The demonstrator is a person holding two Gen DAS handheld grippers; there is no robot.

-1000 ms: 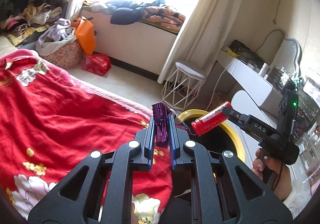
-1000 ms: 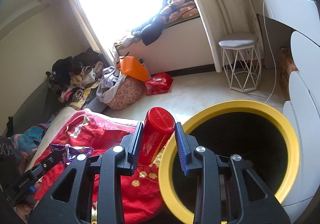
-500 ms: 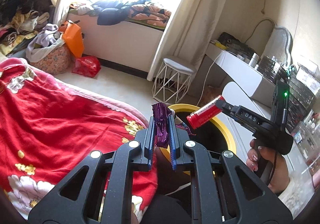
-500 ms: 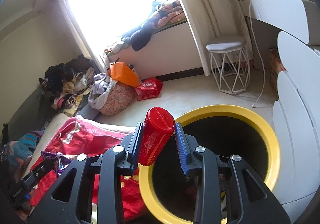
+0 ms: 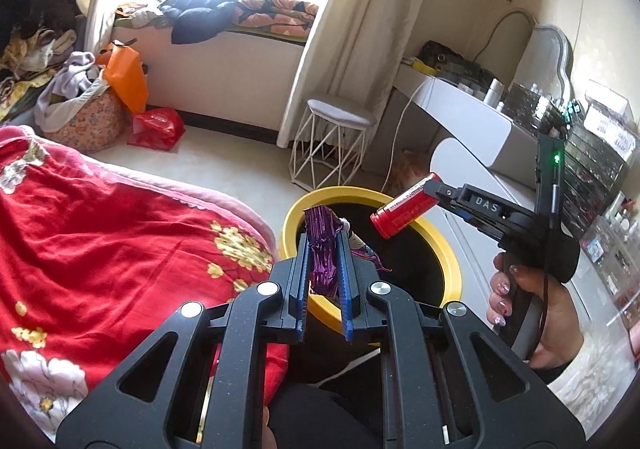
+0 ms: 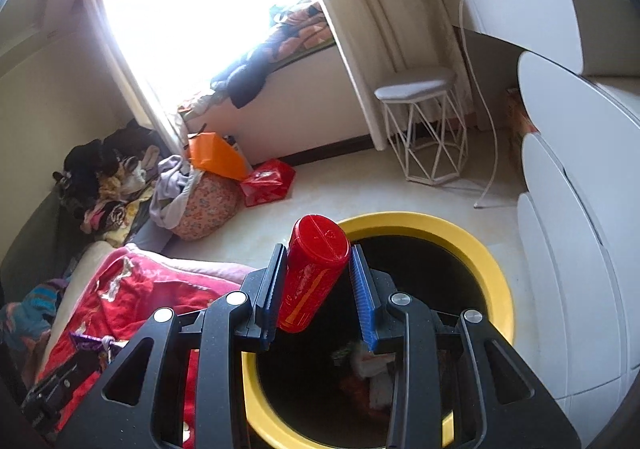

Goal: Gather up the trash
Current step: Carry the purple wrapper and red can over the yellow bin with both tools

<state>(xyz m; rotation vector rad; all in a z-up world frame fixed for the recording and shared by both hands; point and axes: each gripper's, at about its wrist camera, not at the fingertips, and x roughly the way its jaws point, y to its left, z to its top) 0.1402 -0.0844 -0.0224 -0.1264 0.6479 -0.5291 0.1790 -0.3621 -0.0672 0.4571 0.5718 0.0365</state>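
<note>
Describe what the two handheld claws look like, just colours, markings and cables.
Both are matte black, with silver bolts and ribbed blue pads. The left claw fills its own view; the right claw, seen sideways, carries white "DAS" lettering, a green light, a black cable, and its hand has glittery nails.

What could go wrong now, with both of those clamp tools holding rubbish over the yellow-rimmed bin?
1. The red cylindrical can sits tilted in the right gripper, over the near edge of the yellow-rimmed black bin; released here, it might strike the rim and roll away.
2. The crumpled purple foil wrapper in the left gripper hangs near the rim beside the red floral blanket; being light, it may land on the bed instead.
</note>
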